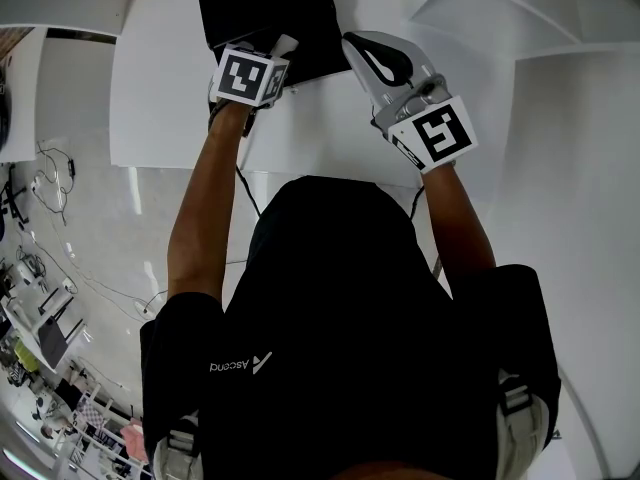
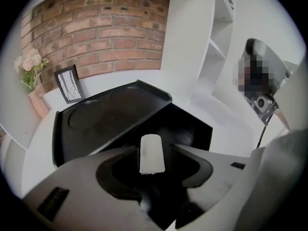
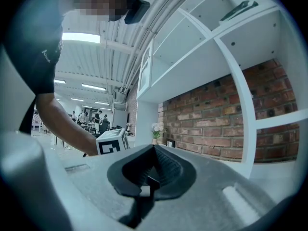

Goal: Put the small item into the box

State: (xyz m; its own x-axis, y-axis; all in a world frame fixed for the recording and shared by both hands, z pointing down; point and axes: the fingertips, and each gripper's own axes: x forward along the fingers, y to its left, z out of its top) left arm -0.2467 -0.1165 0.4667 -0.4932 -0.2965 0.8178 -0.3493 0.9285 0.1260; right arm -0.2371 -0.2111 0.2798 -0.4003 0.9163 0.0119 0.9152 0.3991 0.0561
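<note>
While your left gripper [image 1: 284,48] is hovering over the black box [image 2: 195,129] with its jaws parted, you are needing to hold it steady above the matte interior. You are also keeping clear of the glossy lid [image 2: 106,112] with its pressed circles on the left. That way the small item [image 2: 152,153], a smooth white round-ended block sitting between the ribbed pads and apparently unpinched, is falling inside. Your right gripper [image 3: 154,150] is waiting just right of the box, clenched on nothing.

Small white round-topped item [image 2: 151,153], upright over open black box [image 2: 192,129], near edge, lid raised
</note>
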